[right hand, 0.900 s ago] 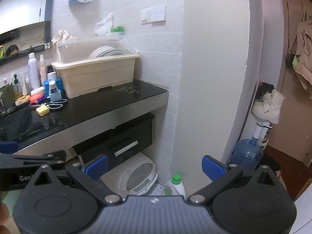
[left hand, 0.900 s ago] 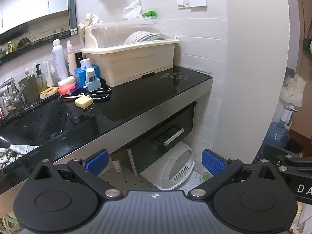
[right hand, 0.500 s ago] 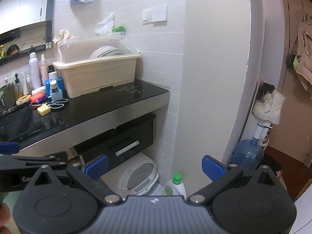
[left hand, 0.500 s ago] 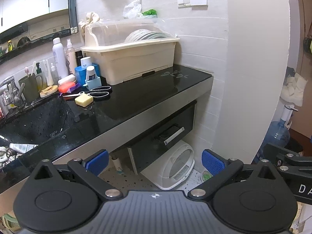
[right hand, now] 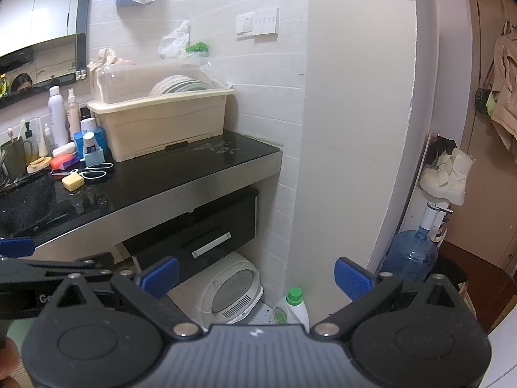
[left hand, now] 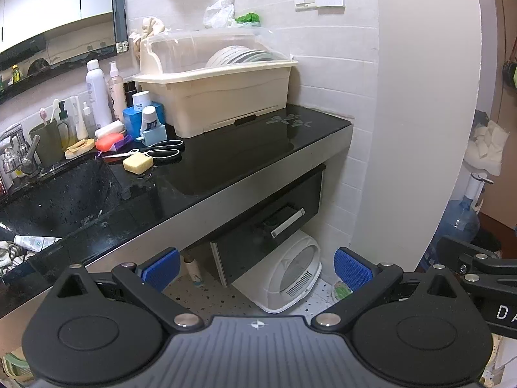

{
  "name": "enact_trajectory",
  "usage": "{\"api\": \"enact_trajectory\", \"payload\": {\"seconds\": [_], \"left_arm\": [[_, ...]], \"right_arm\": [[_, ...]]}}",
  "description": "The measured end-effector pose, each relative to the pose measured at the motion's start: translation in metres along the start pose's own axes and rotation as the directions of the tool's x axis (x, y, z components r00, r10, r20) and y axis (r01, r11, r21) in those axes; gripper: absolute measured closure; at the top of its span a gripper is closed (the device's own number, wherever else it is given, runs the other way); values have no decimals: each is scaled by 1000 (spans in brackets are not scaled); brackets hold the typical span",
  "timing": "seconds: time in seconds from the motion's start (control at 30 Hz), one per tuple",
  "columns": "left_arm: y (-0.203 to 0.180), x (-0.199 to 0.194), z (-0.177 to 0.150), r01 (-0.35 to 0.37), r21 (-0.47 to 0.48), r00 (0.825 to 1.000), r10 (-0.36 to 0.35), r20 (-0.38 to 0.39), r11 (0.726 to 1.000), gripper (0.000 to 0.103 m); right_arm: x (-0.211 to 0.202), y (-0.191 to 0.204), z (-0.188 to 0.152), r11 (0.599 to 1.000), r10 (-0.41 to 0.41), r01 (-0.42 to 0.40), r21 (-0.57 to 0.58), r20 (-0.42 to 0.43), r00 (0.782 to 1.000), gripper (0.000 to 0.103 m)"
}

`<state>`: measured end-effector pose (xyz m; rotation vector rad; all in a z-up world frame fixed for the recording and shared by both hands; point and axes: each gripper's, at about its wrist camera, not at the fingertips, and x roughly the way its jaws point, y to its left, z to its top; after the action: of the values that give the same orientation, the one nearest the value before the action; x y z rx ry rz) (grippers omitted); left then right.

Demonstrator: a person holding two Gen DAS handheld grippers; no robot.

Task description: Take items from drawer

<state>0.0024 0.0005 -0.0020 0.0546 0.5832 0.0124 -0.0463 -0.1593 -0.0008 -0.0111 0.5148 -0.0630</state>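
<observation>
A black drawer (left hand: 271, 223) with a silver bar handle (left hand: 287, 222) hangs under the dark countertop (left hand: 232, 158), and it looks closed. The same drawer (right hand: 200, 236) shows in the right wrist view with its handle (right hand: 211, 244). My left gripper (left hand: 255, 268) is open and empty, well short of the drawer. My right gripper (right hand: 255, 274) is also open and empty, farther back and to the right. Nothing inside the drawer can be seen.
A white domed appliance (left hand: 284, 274) stands on the floor below the drawer. On the counter are a cream dish rack (left hand: 213, 90), scissors (left hand: 155, 152), soap (left hand: 137, 163), bottles and a sink (left hand: 55, 194). A water jug (right hand: 410, 255) and a green-capped bottle (right hand: 292, 305) stand at right.
Both grippers have drifted slightly; the counter and drawer sit a little lower and nearer in view. The jaws stayed open and the drawer has not moved.
</observation>
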Motion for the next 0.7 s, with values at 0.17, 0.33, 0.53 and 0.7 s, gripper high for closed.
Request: {"api": "enact_trajectory", "payload": {"seconds": [0.17,0.33,0.53,0.7], "left_arm": [[1,-1,0,-7,3,1000,7,3,1000,0],[2,-1,-1,-9,2,1000,9,2,1000,0],[0,-1,0,-10,1,1000,10,1,1000,0],[-1,-1,0,-16,6,1000,16,5,1000,0]], "right_arm": [[5,3,5,1000,1,-1,-1,-5,1000,0],[-2,6,0,1000,0,0,0,-3,1000,0],[-11,11,-6,1000,-1,1,1,-1,1000,0],[11,-6,13,1000,13,-13,1,-13,1000,0]]}}
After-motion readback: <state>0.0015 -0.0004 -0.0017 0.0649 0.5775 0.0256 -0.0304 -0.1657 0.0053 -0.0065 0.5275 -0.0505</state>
